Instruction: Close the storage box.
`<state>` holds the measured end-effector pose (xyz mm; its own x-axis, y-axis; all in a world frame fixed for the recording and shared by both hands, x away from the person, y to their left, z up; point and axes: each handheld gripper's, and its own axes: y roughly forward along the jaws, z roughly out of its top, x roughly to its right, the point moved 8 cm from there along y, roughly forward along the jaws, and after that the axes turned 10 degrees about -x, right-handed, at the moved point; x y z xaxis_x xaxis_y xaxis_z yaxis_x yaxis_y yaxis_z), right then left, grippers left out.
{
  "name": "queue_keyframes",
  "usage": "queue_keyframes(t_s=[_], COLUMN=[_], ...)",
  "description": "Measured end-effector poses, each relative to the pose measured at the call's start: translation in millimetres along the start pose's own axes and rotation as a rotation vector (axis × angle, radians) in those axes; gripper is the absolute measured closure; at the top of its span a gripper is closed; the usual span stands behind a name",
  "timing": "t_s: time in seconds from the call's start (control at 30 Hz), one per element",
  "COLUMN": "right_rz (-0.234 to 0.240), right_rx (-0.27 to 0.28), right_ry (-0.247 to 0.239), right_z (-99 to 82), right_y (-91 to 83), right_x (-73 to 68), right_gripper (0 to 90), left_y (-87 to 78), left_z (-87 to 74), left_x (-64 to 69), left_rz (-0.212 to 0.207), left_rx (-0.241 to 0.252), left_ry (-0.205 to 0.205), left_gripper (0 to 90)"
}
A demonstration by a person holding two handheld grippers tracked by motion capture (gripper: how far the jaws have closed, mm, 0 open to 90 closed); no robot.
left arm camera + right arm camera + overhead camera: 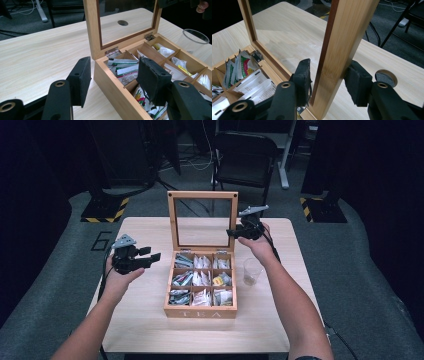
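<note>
The wooden table (pixel 145 320) has bare top all along its left side and its near edge, so there's room to move there. In the middle of it sits the tea box (pixel 200 311), with "TEA" lettered on its near face. Its glass-paned lid (pixel 202 220) stands upright at the far side, swung open on its hinges. Inside are nine compartments in three rows, each stuffed with paper tea packets (pixel 201 281); the print on them is too small to read. Just right of the box stands a clear plastic cup (pixel 252 271), with something pale at its bottom that I can't make out.

Over on the right, the right gripper (pixel 233 233) straddles the right-hand stile of the lid. Its jaws are part-way apart with the wood between them: the outer pad is touching or all but touching the frame, while the inner pad stands just off the glass side.

The left gripper (pixel 151 255) hangs above the bare table left of the box, jaws half spread with nothing between them, pointing toward the box's left wall.
</note>
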<state>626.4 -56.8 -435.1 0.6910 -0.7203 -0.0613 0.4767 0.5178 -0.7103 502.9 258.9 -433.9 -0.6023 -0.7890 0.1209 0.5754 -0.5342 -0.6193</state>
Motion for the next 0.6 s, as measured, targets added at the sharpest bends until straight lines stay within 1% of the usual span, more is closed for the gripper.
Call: queue_keyframes(t_s=[0.07, 0.13, 0.17, 0.23, 0.33, 0.4, 0.43, 0.57, 0.6], right_rz=[0.0, 0.005, 0.005, 0.004, 0.013, 0.016, 0.019, 0.018, 0.017], right_rx=[-0.001, 0.001, 0.001, 0.0, -0.001, 0.001, 0.0, -0.003, 0.0], right_ry=[0.003, 0.017, 0.017, 0.016, 0.03, 0.028, 0.037, 0.039, 0.034], right_z=[0.6, 0.6, 0.6, 0.5, 0.1, -0.1, -0.5, -1.4, -1.2], right_y=[0.2, 0.3, 0.3, 0.1, -2.1, -4.1, -5.1, -7.1, -7.3], right_x=[0.0, -0.4, -0.4, -0.6, -1.2, -1.1, -1.2, -2.2, -2.3], right_gripper=[56.2, 56.0, 56.0, 56.6, 58.6, 61.6, 62.9, 64.2, 64.6], left_y=[-0.3, -0.1, 0.0, 0.7, 0.8, 1.3, 1.5, 3.2, 3.7], left_z=[-0.9, -1.3, -1.7, -2.3, -2.7, -2.0, -1.9, -1.1, -0.7], left_x=[-0.2, -0.2, -0.8, -0.8, -0.8, -1.2, -1.2, 1.2, 1.5], left_rz=[-0.002, -0.002, -0.001, 0.0, -0.002, 0.002, 0.001, -0.004, -0.005], left_rx=[-0.003, -0.002, -0.003, -0.002, -0.006, 0.003, -0.001, -0.002, -0.004], left_ry=[-0.001, -0.007, -0.003, -0.009, -0.009, -0.009, -0.007, -0.009, -0.003], left_gripper=[44.3, 44.3, 44.3, 44.3, 44.3, 44.3, 44.3, 44.3, 44.3])
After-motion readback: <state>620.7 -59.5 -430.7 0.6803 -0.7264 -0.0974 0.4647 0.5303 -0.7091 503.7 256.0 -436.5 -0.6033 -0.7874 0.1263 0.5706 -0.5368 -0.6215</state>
